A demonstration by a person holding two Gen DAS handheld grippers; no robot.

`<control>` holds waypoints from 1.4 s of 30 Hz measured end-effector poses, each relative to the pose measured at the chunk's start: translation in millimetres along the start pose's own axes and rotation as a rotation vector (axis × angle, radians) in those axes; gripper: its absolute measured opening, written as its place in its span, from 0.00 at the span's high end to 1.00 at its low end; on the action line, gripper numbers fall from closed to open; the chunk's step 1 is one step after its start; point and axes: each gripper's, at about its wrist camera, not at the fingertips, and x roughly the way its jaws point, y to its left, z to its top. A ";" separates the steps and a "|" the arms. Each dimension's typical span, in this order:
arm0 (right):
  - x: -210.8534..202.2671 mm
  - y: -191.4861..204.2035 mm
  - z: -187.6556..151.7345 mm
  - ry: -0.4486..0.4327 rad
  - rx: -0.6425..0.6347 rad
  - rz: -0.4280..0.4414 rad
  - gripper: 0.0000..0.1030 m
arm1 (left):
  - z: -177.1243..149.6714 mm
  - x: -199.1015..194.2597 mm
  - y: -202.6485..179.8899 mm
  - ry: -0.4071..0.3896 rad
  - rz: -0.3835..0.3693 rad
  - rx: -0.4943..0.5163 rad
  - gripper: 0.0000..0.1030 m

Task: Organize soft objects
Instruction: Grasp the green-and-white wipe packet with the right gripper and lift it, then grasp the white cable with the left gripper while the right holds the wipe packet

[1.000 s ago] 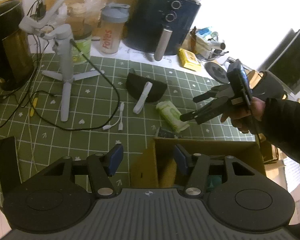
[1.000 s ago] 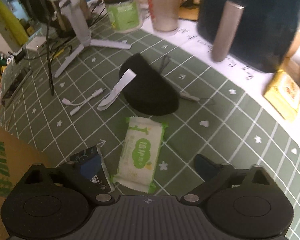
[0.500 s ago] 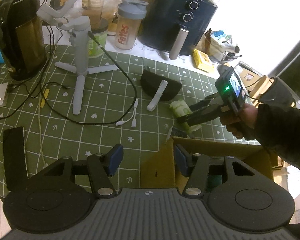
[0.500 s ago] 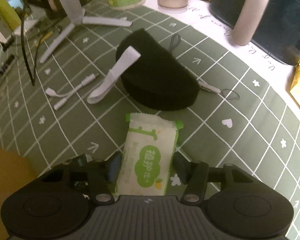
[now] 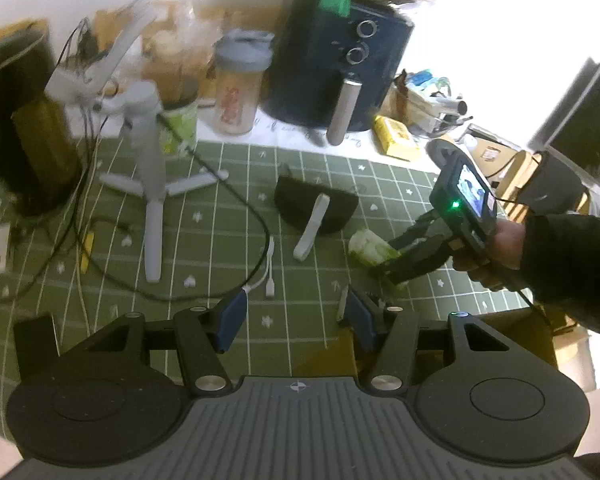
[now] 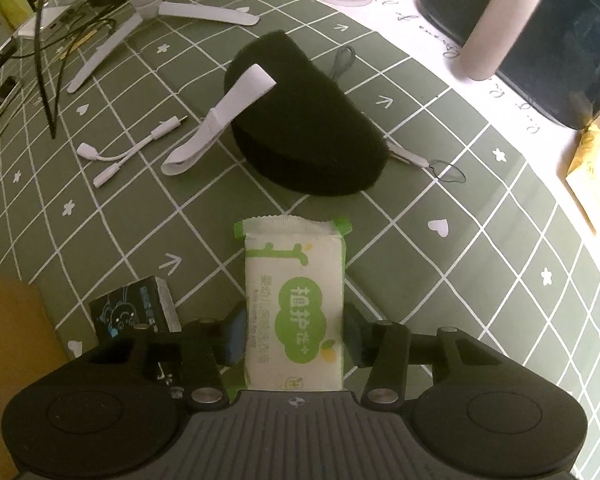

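Note:
A white and green pack of wipes (image 6: 294, 280) lies on the green grid mat (image 6: 460, 240). My right gripper (image 6: 294, 336) points steeply down over it, its jaws closing, and both blue pads touch the pack's sides. From the left wrist view, that right gripper (image 5: 384, 264) is held by a person's hand over the pack (image 5: 366, 242). A black soft pouch (image 6: 308, 120) with a white strap lies just beyond the pack. My left gripper (image 5: 296, 316) hangs open and empty above the edge of a cardboard box (image 5: 328, 356).
A small black box (image 6: 134, 312) lies left of the pack, next to the cardboard box (image 6: 8, 340). A white adapter cable (image 6: 132, 152), a white tripod (image 5: 152, 200) and black cables fill the mat's left. An air fryer (image 5: 340, 60), bottles and clutter line the back.
My right gripper came down over the wipes pack and its jaws narrowed from wide apart to touching the pack's sides. The left gripper stayed open with only a slight shift of view.

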 end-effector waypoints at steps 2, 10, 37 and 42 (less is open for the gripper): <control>-9.1 -3.2 -2.3 -0.019 0.016 0.008 0.50 | 3.5 2.7 -1.0 -0.008 0.002 0.030 0.47; -57.3 -17.9 -17.7 -0.096 0.087 -0.016 0.50 | 17.9 21.1 -2.0 -0.024 -0.018 0.125 0.47; -147.6 -27.5 -119.1 -0.237 0.386 -0.169 0.50 | 23.3 190.2 -4.2 0.126 -0.063 0.249 0.47; -159.3 -25.7 -132.3 -0.260 0.434 -0.179 0.50 | 18.0 204.3 3.2 0.149 0.017 0.261 0.50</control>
